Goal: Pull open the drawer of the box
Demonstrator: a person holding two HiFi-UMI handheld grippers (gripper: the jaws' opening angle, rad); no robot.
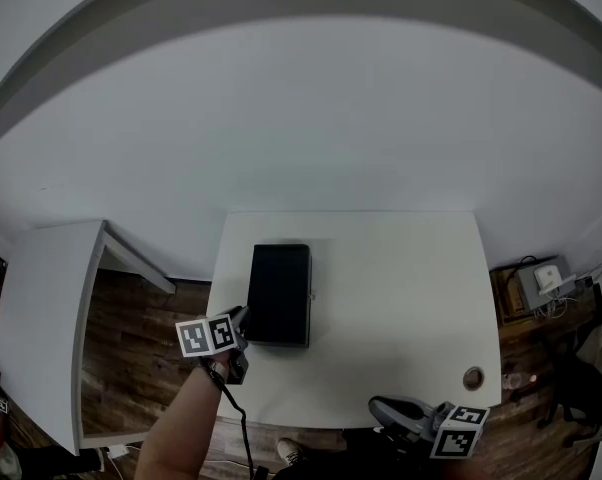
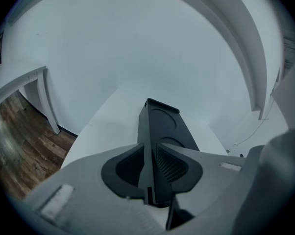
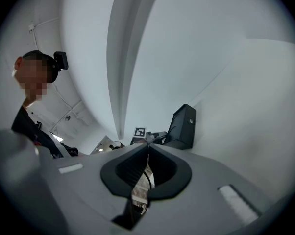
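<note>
Black box (image 1: pixel 279 293) sits on the white desk (image 1: pixel 401 288), its drawer apparently shut; left gripper (image 1: pixel 241 320) at the near left corner, jaws slightly apart; right gripper (image 1: pixel 379 406), jaws closed and empty, well apart from the knob (image 3: pixel 190 121); the pull itself remains

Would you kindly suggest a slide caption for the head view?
Left gripper at the near corner of a black rectangular box on a white table.
</note>
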